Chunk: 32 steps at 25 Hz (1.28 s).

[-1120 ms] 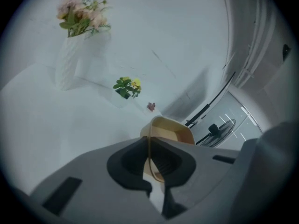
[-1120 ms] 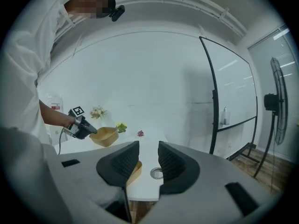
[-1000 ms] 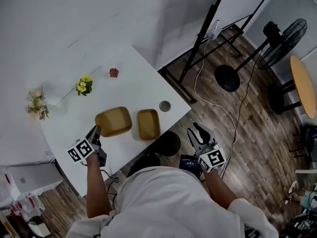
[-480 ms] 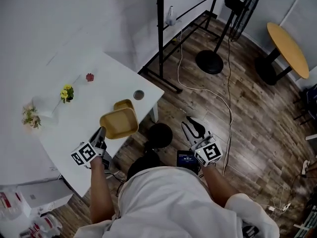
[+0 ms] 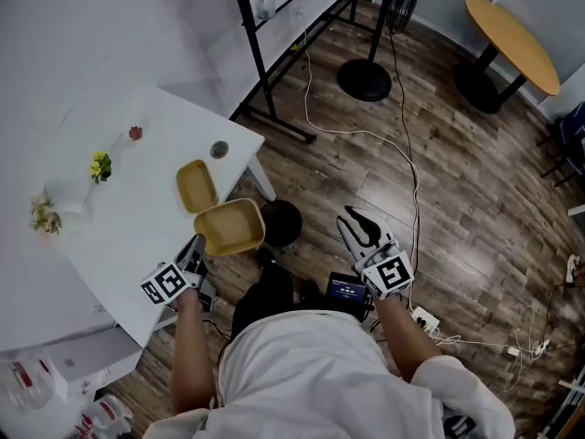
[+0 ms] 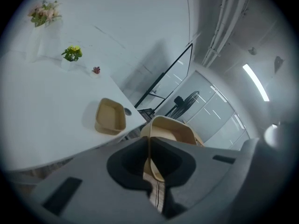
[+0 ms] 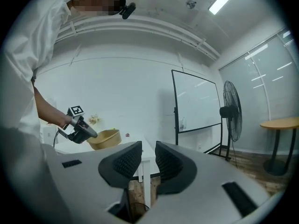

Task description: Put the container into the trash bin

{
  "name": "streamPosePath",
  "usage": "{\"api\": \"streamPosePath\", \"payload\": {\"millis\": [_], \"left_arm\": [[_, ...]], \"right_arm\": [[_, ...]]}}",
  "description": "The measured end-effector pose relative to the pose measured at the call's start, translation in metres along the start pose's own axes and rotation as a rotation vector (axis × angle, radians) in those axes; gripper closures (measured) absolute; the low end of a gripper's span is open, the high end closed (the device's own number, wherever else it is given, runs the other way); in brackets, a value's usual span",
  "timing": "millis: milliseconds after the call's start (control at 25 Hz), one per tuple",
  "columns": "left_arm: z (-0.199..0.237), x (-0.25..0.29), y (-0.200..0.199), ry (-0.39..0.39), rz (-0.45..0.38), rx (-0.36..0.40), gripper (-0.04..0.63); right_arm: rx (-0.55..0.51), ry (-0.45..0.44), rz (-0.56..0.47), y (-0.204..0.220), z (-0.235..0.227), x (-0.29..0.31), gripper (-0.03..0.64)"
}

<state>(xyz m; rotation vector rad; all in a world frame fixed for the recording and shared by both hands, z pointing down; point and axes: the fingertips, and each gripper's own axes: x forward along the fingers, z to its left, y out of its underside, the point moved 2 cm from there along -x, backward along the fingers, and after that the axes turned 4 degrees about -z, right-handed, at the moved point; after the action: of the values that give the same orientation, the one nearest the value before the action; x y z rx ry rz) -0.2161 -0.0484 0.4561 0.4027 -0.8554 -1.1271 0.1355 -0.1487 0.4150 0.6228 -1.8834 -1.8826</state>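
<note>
We see the left gripper clamped on the thin rim of a tan, rounded-rectangular fibre container, its jaws pressed together over the wall at the near end. The container is held off the surface, open side up and roughly level. Its long axis runs away from the gripper, out past the edge of the white table. In the head view it hangs partly over the wooden floor, just beside the black round trash bin; we cannot tell how far above it. A second tan container of the same shape lies on the table near that edge, also open side up. The right gripper is over the floor, well apart from the container. Its jaws are closing with a narrow gap and nothing between them.
</note>
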Motion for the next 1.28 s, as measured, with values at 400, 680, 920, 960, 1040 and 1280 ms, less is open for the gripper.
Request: {"api": "streamPosePath", "payload": {"millis": [400,680,920,960,1040,1280], "left_arm": [[-0.006,0.027,0.083,-0.029,0.121,-0.039,0.571],[0.034,0.049,0.133,-0.094,0.136,-0.091,0.572],[0.092,0.07,0.174,-0.162,0.126,-0.149,0.572],[0.104,0.074,0.182,-0.177,0.124,-0.163,0.572],[0.13,0.081,0.204,-0.21,0.122,-0.191,0.572],[0.19,0.111,0.253,-0.291,0.088,-0.231,0.572]], "right_arm": [[0.049,0.082,0.041,0.035,-0.029,-0.036,0.512],[0.061,0.022,0.132,0.081,-0.018,-0.029,0.514],[0.077,-0.034,0.242,0.143,0.002,-0.014,0.515],[0.083,-0.037,0.253,0.153,0.005,-0.012,0.517],[0.095,-0.058,0.276,0.173,0.015,-0.006,0.518],[0.105,-0.12,0.325,0.238,0.037,0.01,0.518]]}}
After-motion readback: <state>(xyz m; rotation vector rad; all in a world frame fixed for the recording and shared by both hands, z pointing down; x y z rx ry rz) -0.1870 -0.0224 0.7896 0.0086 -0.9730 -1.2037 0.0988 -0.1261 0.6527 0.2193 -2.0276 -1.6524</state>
